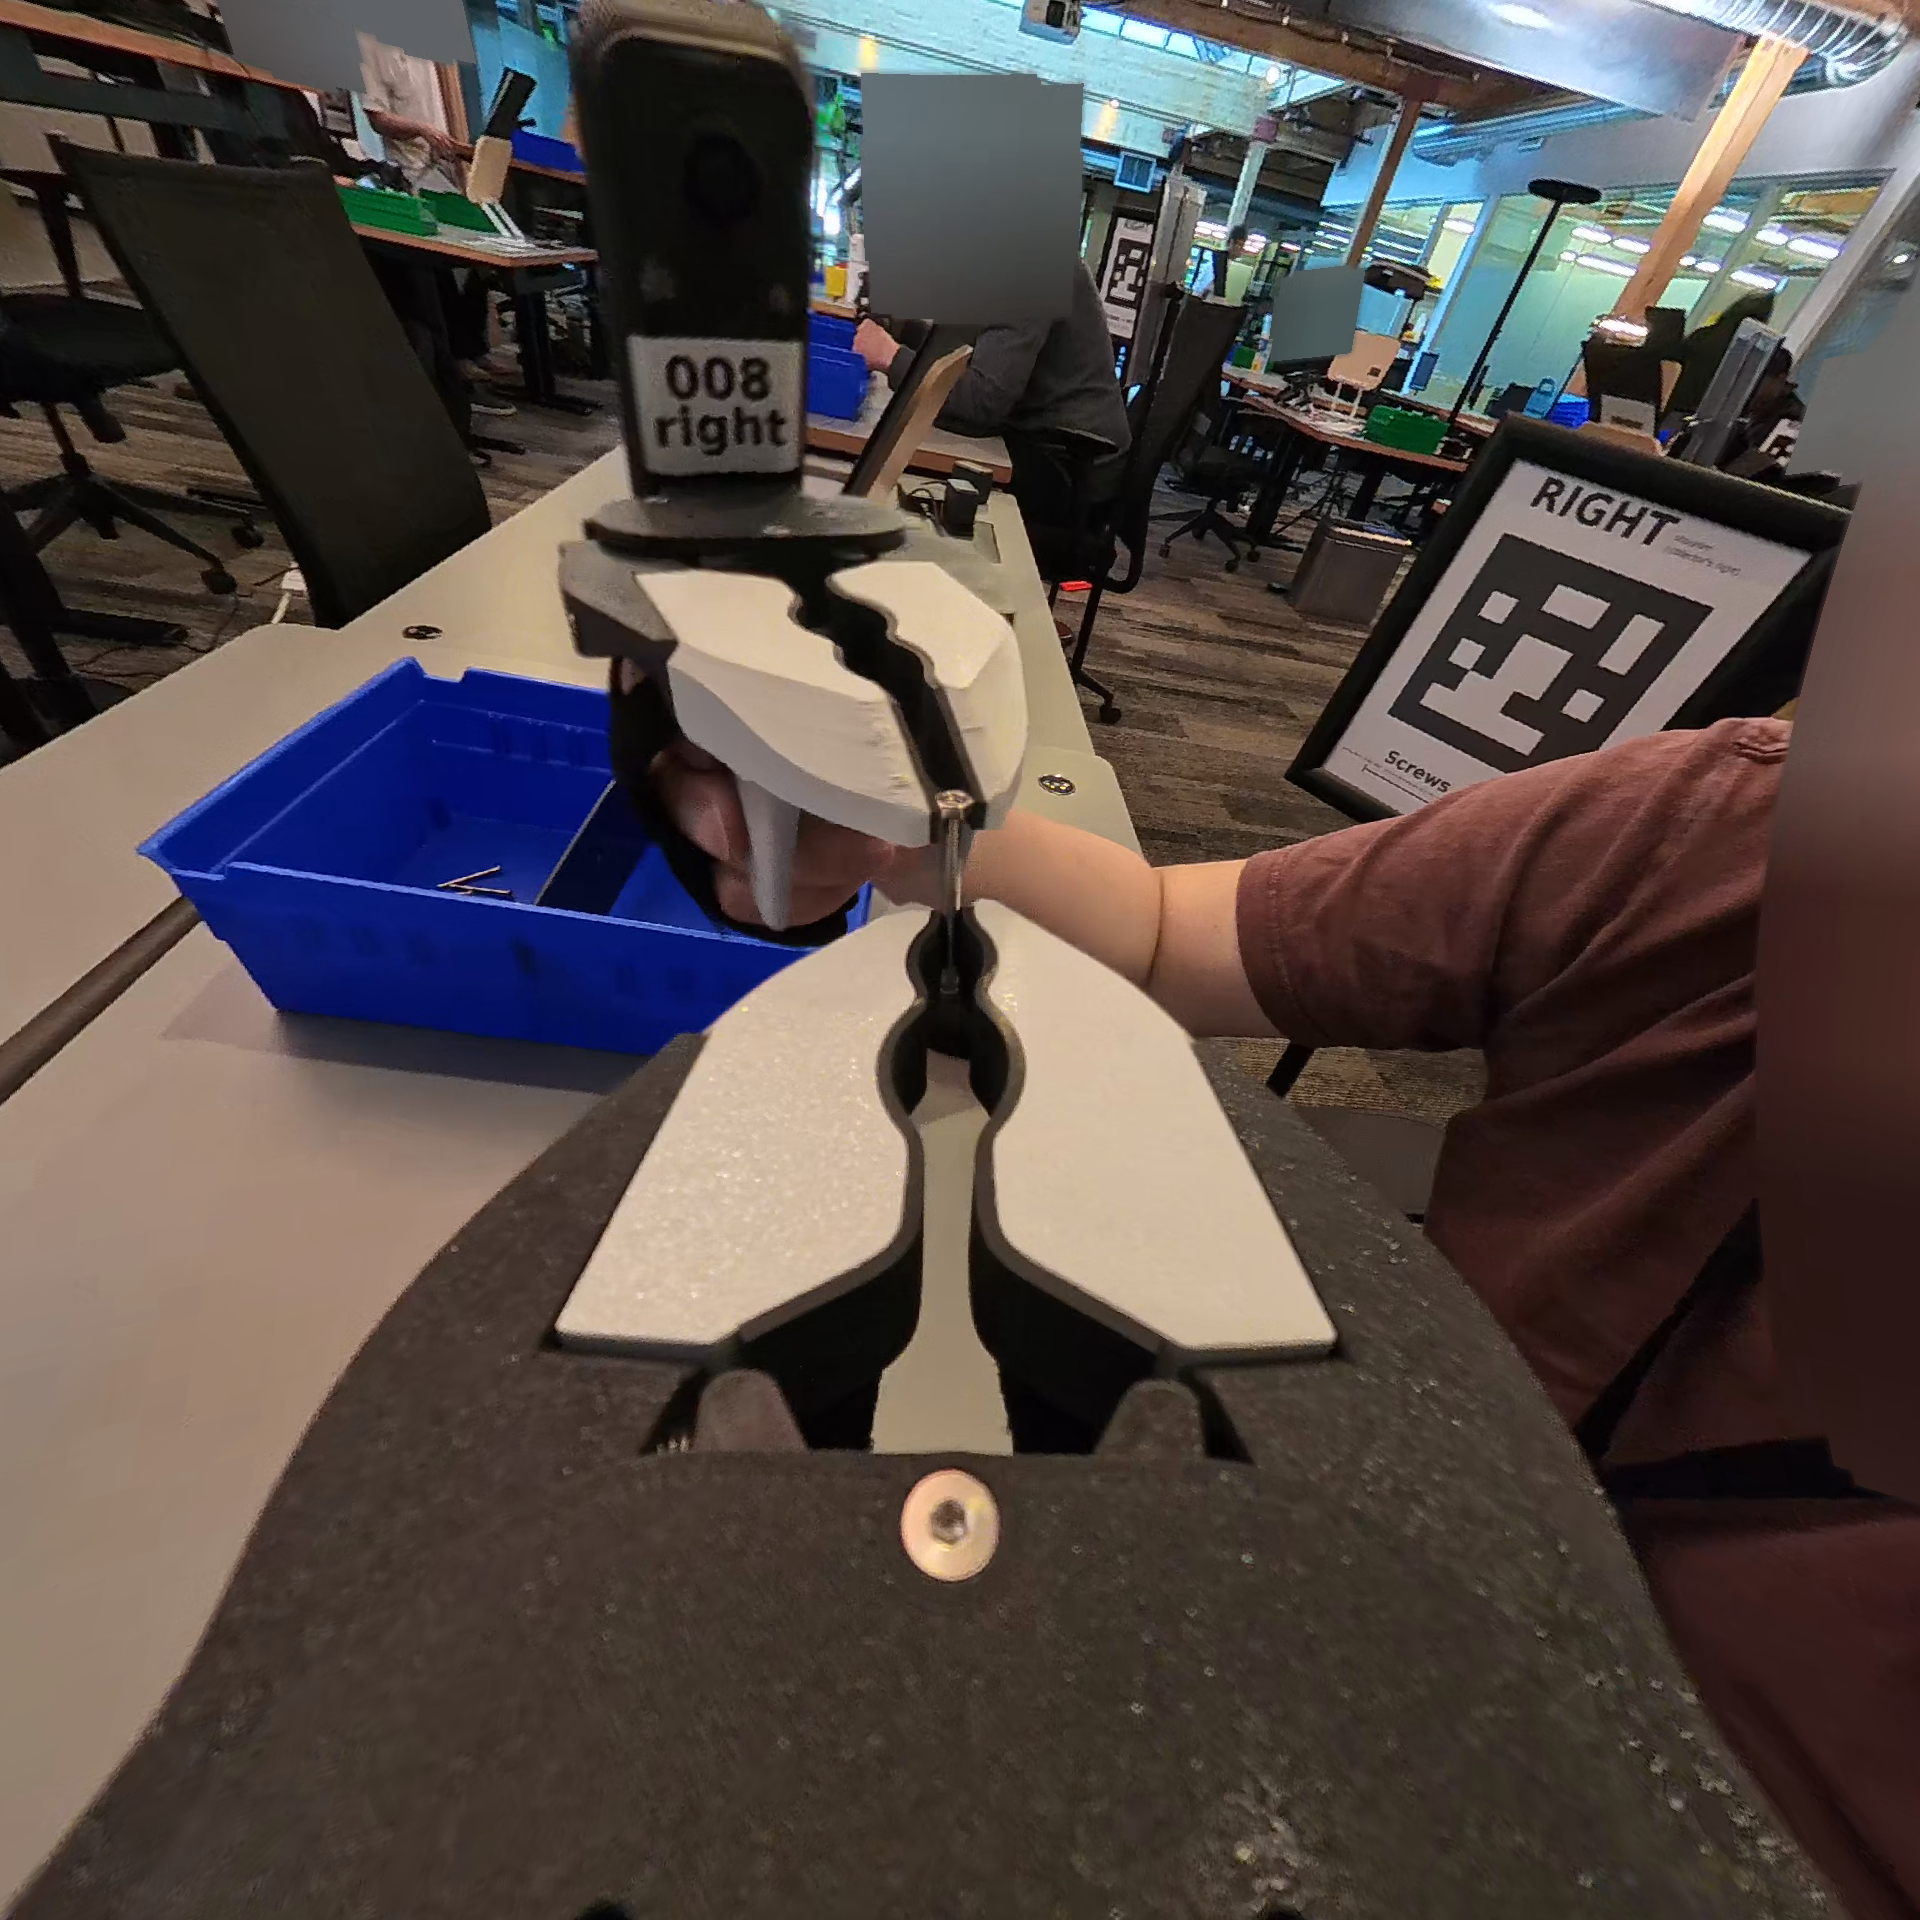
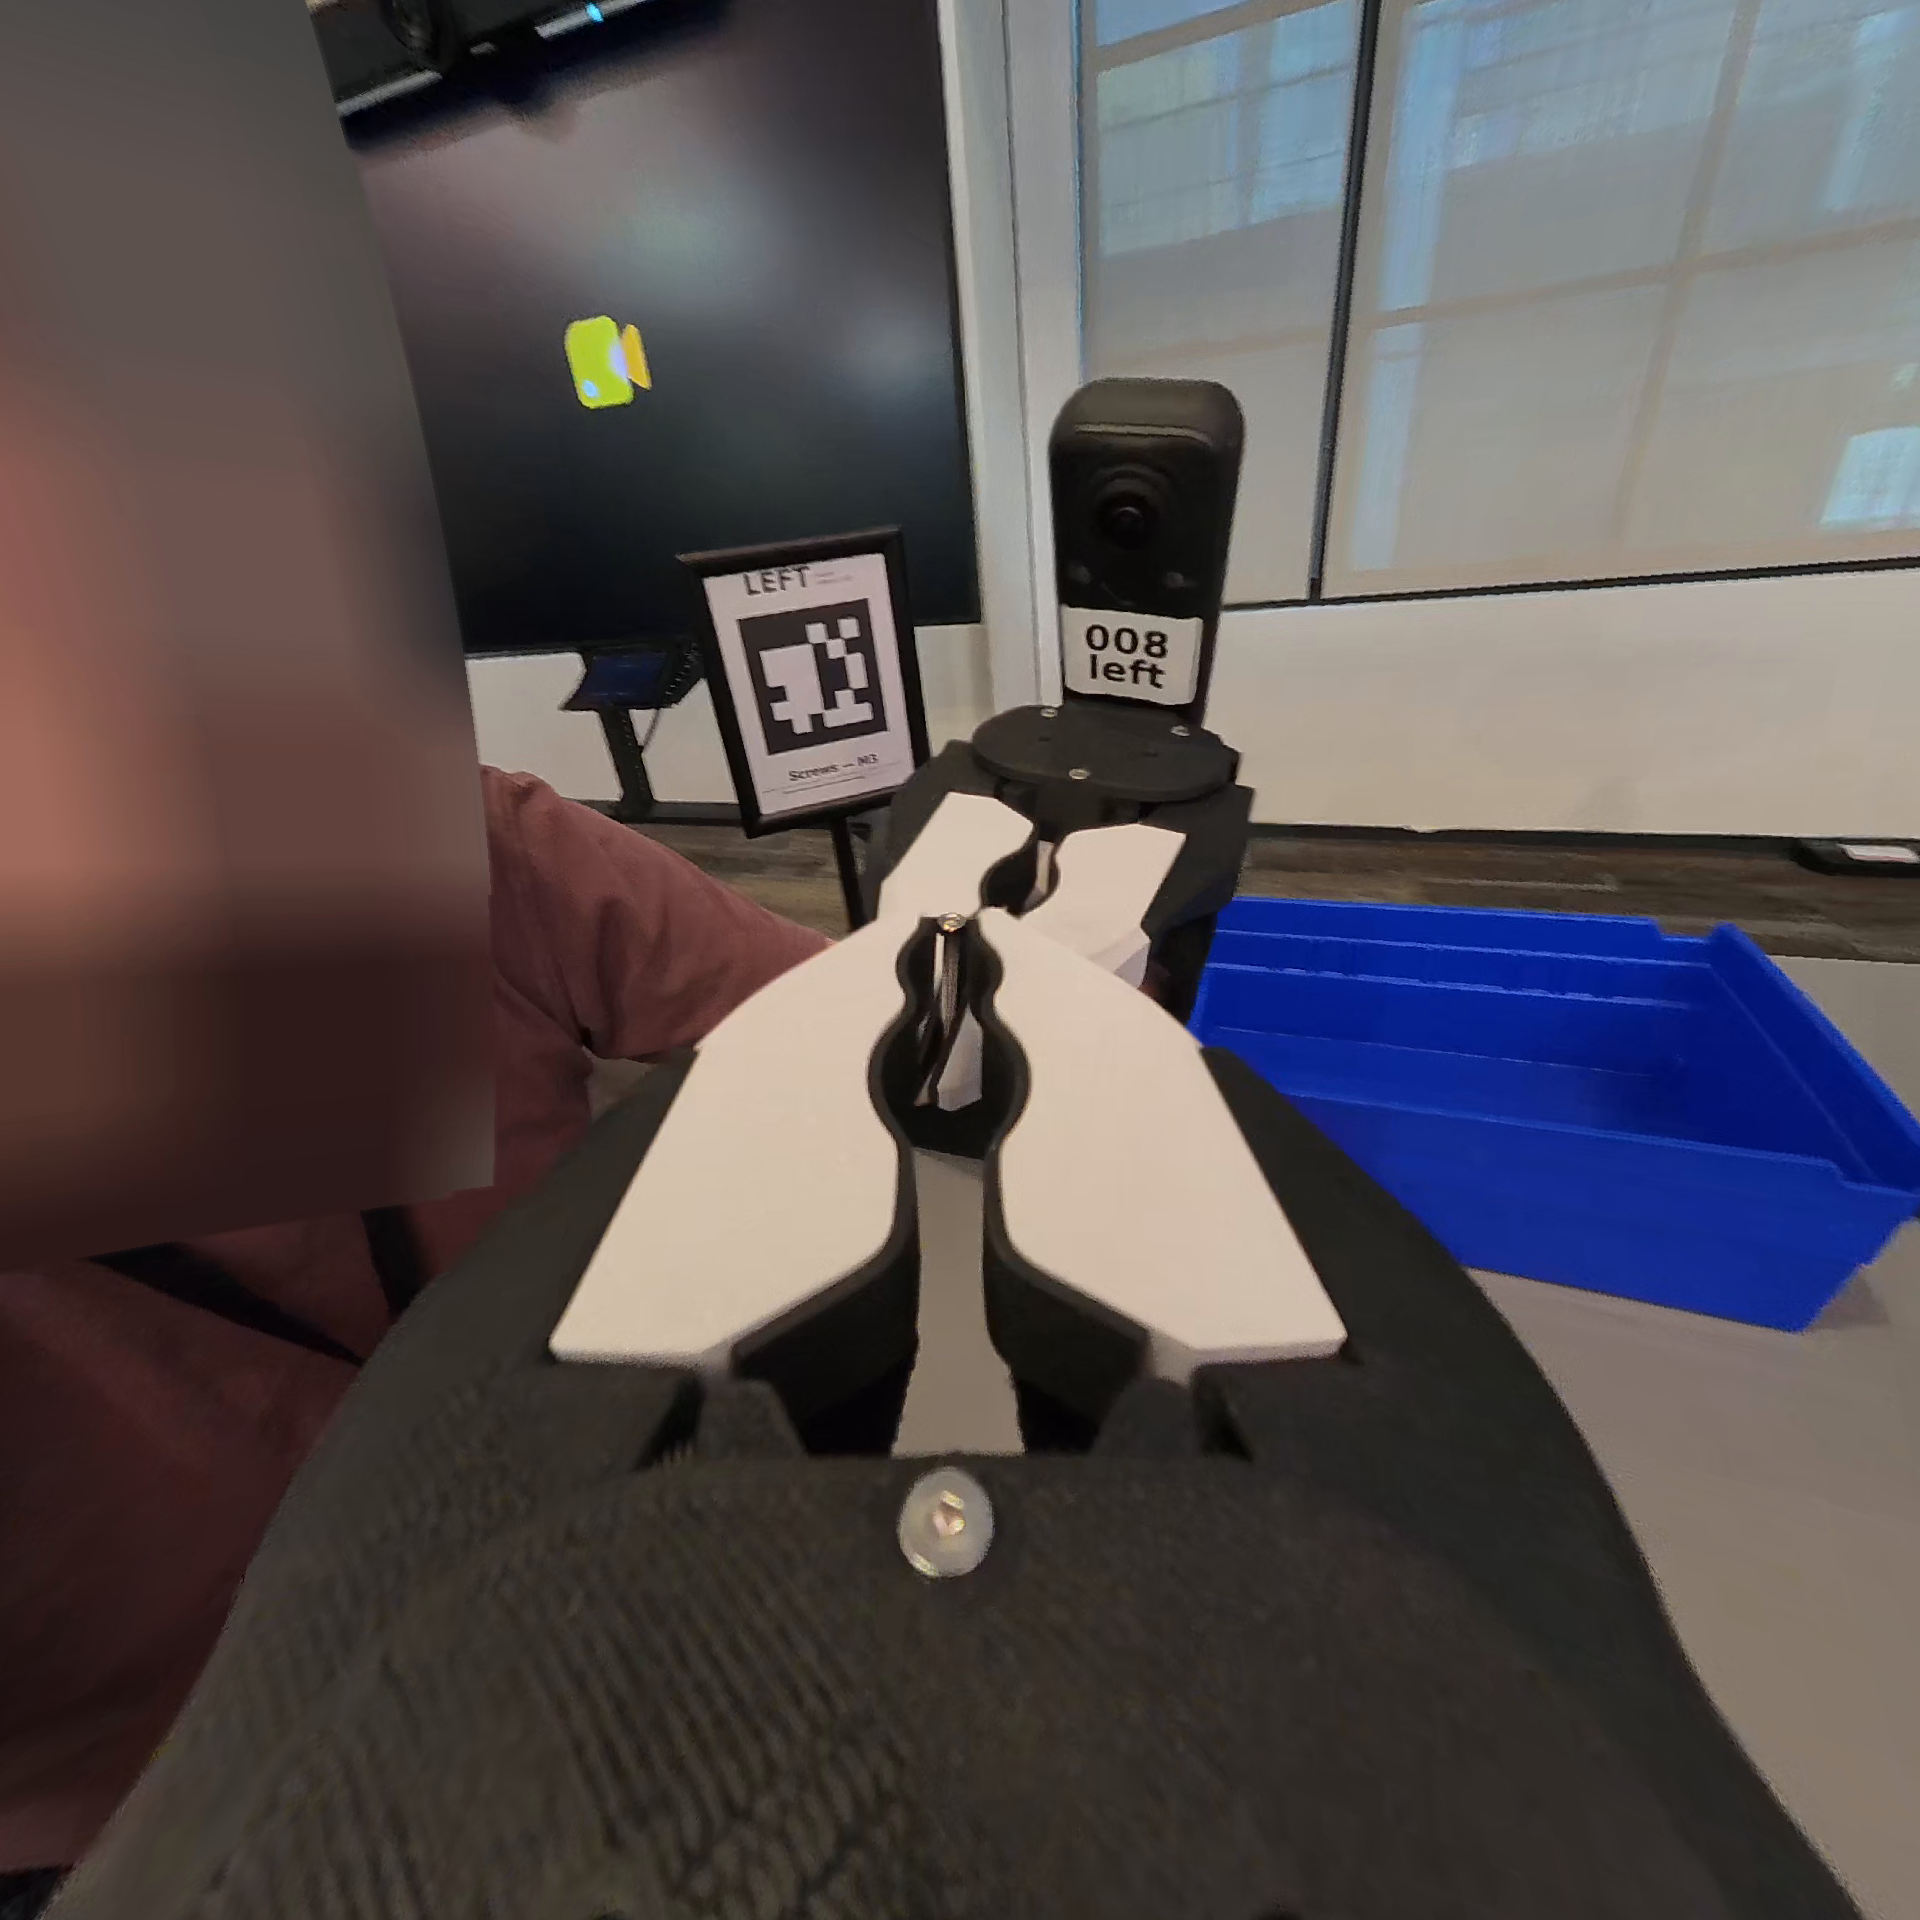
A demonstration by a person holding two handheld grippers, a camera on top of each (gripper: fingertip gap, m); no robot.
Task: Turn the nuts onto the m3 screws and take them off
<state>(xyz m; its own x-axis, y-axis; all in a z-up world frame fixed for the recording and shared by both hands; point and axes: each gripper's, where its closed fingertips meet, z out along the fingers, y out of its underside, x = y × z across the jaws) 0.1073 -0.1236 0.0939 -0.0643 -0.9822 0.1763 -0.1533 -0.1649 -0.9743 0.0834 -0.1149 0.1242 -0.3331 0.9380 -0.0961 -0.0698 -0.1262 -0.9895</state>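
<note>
We find both tools engaged on one fastener, held in the air above the grey table point(image 1: 208, 1195). In the left wrist view the left gripper point(image 1: 951, 971) is closed on the lower end of a thin M3 screw point(image 1: 950, 883), which stands nearly upright between the two tools. The right gripper point(image 1: 956, 805), at 12 o'clock from the left one, is clamped on a small nut point(image 1: 955, 802) at the screw's upper end. In the right wrist view the right gripper point(image 2: 948, 925) shows the same metal piece pinched at its tips.

We judge the screw light, stiff and smooth, apt to slip or tilt; it is best held on the shank close to the tips, leaving the thread free. The nut is tiny and should be taken on opposite flats.

Pose: the right tool points steeply downward, a hand point(image 1: 748, 831) on its grip, forearm reaching in from 3 o'clock. The left tool lies roughly level, pointing forward.

The blue bin point(image 1: 436, 831) sits at 9 o'clock of the grippers, with spare screws point(image 1: 473, 883) in it.
</note>
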